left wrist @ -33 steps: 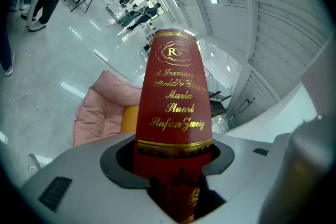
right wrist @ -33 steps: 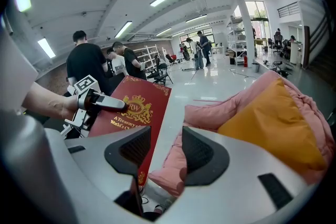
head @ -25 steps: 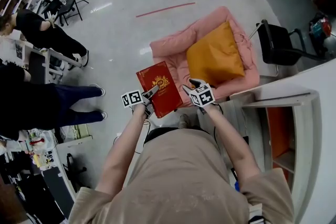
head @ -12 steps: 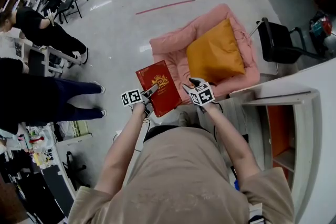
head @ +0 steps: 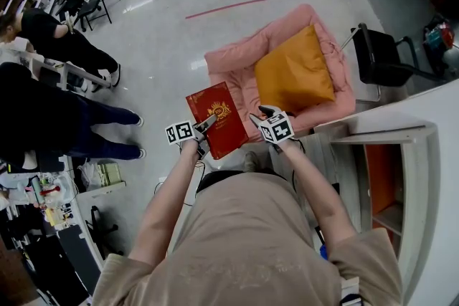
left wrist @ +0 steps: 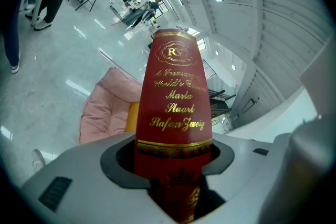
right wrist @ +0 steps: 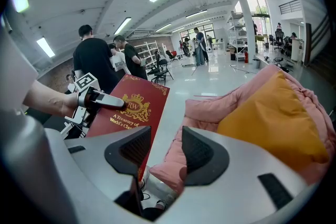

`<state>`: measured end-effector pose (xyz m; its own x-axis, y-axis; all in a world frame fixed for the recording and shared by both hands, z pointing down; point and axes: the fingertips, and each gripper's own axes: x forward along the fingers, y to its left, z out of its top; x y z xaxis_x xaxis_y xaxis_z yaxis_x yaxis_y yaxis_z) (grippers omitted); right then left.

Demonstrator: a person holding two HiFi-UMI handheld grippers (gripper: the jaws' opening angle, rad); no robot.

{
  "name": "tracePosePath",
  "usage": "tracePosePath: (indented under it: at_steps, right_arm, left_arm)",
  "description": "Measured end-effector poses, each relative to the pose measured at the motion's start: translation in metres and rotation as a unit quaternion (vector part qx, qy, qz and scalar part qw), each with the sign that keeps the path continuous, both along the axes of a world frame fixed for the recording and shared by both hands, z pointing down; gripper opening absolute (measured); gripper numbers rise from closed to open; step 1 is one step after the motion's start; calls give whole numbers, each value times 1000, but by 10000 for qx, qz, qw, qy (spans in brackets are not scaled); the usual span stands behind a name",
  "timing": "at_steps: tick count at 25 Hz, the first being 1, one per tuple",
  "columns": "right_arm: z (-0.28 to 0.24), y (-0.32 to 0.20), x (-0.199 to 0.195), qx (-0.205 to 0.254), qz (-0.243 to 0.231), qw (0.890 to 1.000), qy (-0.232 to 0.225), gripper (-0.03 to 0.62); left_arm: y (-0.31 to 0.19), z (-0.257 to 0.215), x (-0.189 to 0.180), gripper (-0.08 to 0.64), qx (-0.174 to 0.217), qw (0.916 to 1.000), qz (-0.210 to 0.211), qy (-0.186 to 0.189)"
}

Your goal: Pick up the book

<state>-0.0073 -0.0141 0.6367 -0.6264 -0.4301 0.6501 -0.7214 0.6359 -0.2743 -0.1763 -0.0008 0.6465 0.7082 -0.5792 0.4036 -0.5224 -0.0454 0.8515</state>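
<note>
A red hardback book (head: 217, 118) with gold lettering is held up in the air in front of the person, cover upward. My left gripper (head: 206, 128) is shut on the book's near left edge. In the left gripper view the book's spine (left wrist: 176, 92) rises straight out from between the jaws of the left gripper (left wrist: 173, 165). My right gripper (head: 262, 115) hovers just right of the book, open, with nothing between its fingers. The right gripper view shows the book's cover (right wrist: 134, 107) to the left of the right gripper (right wrist: 161, 152), with the left gripper (right wrist: 100, 100) clamped on it.
A pink floor cushion (head: 244, 61) with an orange pillow (head: 295, 73) lies on the floor ahead. A black chair (head: 380, 57) stands to its right, and a white shelf unit (head: 387, 154) at the right. People (head: 43, 118) and desks fill the left side.
The book and both grippers have hardly moved. The person in dark clothes at the left has shifted upward in the head view.
</note>
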Motion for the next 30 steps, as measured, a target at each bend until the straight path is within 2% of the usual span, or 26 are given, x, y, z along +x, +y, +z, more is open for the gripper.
tracePosePath:
  at_steps: [9,13,30]
  right_arm:
    - [2,-2,0,-7,-51,10000,72,187]
    - [3,-2,0,127,-200,9994,245,153]
    - [10,4,4,67,-185,9995,235,150]
  left_arm:
    - [-2,0,0,242,-18,10000,60,-51]
    - [-4,0,1,242,-18,10000,66,-63]
    - [-3,5,2,242,-37,10000,48,-54]
